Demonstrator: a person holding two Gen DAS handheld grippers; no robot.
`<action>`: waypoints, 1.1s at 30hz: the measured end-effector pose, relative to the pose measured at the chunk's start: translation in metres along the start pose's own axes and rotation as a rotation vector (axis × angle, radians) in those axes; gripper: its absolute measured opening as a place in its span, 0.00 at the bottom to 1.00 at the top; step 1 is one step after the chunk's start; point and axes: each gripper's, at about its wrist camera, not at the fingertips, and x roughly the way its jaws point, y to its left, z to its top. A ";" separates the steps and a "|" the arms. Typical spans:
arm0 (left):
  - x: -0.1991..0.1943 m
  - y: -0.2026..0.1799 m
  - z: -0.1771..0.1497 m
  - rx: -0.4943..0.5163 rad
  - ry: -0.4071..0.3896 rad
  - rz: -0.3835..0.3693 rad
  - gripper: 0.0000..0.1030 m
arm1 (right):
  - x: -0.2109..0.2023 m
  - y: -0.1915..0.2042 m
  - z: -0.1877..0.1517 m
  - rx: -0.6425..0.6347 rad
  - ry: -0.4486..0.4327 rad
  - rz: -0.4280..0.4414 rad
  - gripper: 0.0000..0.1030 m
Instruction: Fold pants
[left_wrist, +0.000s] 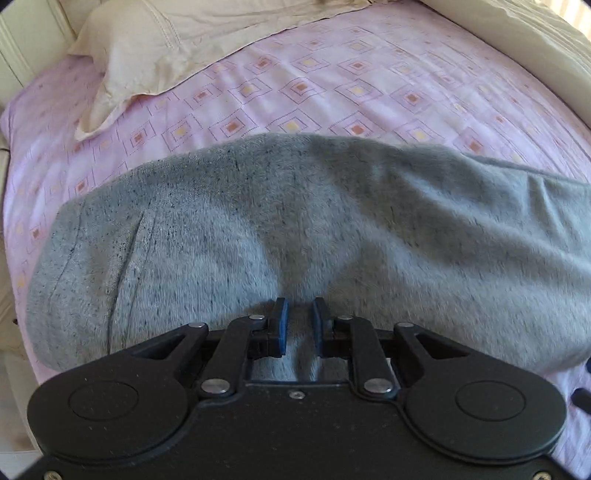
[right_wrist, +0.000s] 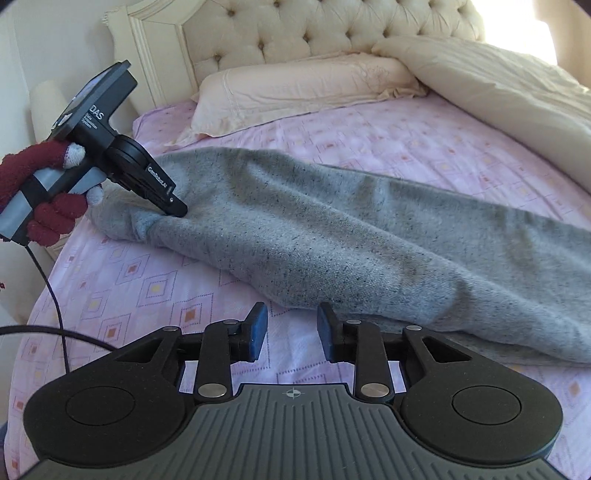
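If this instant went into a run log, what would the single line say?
left gripper: shut on gray pants | right gripper: open, empty, over pink bedsheet | pants: lying lengthwise on sheet

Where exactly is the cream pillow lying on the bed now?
In the right wrist view the cream pillow lies at the head of the bed, against the tufted headboard, beyond the grey pants and left of the folded cream duvet.
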 end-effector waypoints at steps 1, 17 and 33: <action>0.003 0.002 0.004 0.001 0.008 -0.006 0.24 | 0.005 -0.001 0.001 0.016 0.003 0.000 0.30; 0.018 0.007 0.024 0.078 0.070 -0.071 0.23 | 0.001 -0.007 -0.004 0.105 -0.242 -0.041 0.31; 0.022 0.010 0.028 0.080 0.088 -0.089 0.23 | 0.026 0.028 0.005 -0.140 -0.213 0.124 0.45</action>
